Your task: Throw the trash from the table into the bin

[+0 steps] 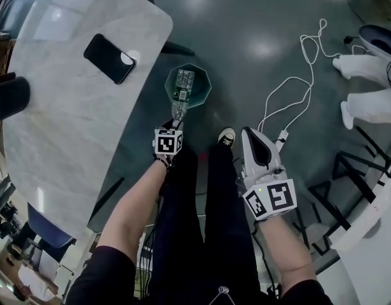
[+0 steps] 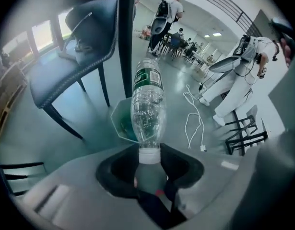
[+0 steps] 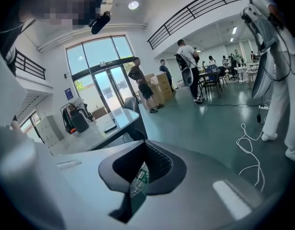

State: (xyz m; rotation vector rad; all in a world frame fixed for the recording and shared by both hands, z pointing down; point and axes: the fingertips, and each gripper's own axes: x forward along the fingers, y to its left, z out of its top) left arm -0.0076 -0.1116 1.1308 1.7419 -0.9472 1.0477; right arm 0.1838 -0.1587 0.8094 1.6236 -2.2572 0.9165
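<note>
Pale marble worktop, teal bin on the floor just off its right edge, clear plastic bottle over the bin's mouth, left tool clamped on its capped neck, right tool narrow and holding nothing, black phone near the worktop's far right corner.

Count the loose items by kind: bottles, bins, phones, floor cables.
Bottle: 1, neck clamped in the left tool
Bin: 1
Phone: 1, on the table
Cable: 1, on the floor
Total: 4
</note>
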